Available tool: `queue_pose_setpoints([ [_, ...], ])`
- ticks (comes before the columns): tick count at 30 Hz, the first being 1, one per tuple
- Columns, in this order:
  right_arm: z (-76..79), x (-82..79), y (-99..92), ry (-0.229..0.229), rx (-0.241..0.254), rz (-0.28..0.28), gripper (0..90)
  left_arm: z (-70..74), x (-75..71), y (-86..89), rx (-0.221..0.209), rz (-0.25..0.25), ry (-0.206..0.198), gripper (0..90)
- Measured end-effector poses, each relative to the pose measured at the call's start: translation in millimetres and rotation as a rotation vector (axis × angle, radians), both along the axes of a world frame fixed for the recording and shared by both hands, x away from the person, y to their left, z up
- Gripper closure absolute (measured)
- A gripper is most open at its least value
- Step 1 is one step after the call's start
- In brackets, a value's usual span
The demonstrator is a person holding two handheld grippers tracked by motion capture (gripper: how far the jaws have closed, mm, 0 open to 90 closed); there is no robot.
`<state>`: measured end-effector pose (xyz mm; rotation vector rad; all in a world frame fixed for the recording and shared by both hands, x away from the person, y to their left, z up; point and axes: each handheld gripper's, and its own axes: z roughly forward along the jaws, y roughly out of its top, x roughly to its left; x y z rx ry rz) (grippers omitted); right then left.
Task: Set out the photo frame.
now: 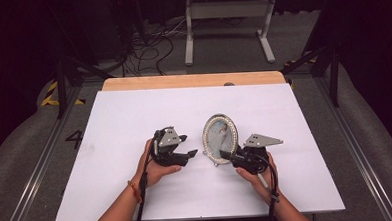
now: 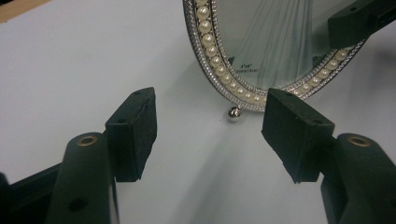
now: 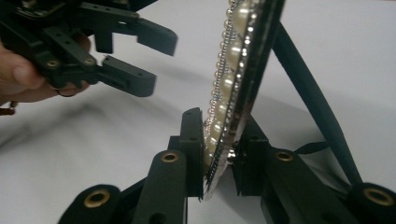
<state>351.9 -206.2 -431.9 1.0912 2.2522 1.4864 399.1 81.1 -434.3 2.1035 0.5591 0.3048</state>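
Oval pearl-rimmed photo frame (image 1: pixel 220 138) stands upright on the white table (image 1: pixel 124 113), roughly mid-table, a bit right of centre and towards the near side. Right gripper (image 1: pixel 226 154) grips its lower right rim: in the right gripper view the pads clamp the frame's edge (image 3: pixel 224 116) front and back, w/ the black easel leg (image 3: pixel 308 98) running down behind the frame; where that leg meets the table is hidden by the jaw. Left gripper (image 1: pixel 188 146) sits just left of the frame, apart from it, jaws released w/ nothing between; in the left gripper view its pads (image 2: pixel 133 133) stand wide and bare table shows through the gap. That view cuts off the frame's top; a small silver ball foot (image 2: pixel 234 114) shows under the rim. Pic inside the glass is too glary and small to make out. Both forearms are cut off at the near edge of the high view.
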Motion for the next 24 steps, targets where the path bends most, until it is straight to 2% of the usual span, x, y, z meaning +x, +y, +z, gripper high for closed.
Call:
queue_pose_setpoints([
  [5,0.2,3.7,-1.8,0.013,0.006,0.027,77.6,-0.7,10.6,-11.5,-0.016,-0.028,0.013,36.1],
  [7,-0.1,5.6,-3.3,0.016,0.012,0.043,77.6,-1.0,15.9,-18.1,-0.041,-0.048,0.029,35.7],
  [8,-0.2,6.6,-4.2,0.020,0.014,0.051,77.5,-1.8,17.1,-21.1,-0.034,-0.050,0.023,35.5],
  [10,-0.3,7.4,-5.1,0.022,0.016,0.055,77.1,-3.5,20.5,-24.9,-0.033,-0.049,0.043,34.0],
  [13,-0.2,5.0,-6.3,0.024,0.015,0.035,65.6,-3.6,26.2,-28.6,-0.054,-0.047,0.054,33.0],
  [15,2.6,1.5,-9.2,0.013,0.013,0.031,64.4,-3.7,28.6,-29.7,-0.063,-0.056,0.057,32.9],
  [17,6.2,-2.8,-11.8,0.003,0.011,0.026,66.9,-4.3,30.1,-30.6,-0.067,-0.055,0.054,32.6],
  [18,7.6,-5.0,-12.4,-0.005,0.012,0.024,68.9,-5.2,30.9,-30.8,-0.078,-0.068,0.068,33.0],
  [19,9.8,-8.3,-13.7,-0.027,-0.005,0.020,71.9,-5.8,31.4,-31.1,-0.076,-0.070,0.063,33.4],
  [21,12.0,-12.1,-15.2,-0.048,-0.010,0.007,75.3,-6.9,32.1,-31.7,-0.080,-0.073,0.073,34.6],
  [24,11.3,-13.6,-17.1,-0.062,-0.005,-0.004,76.2,-7.3,32.8,-32.0,-0.088,-0.075,0.073,37.1],
])
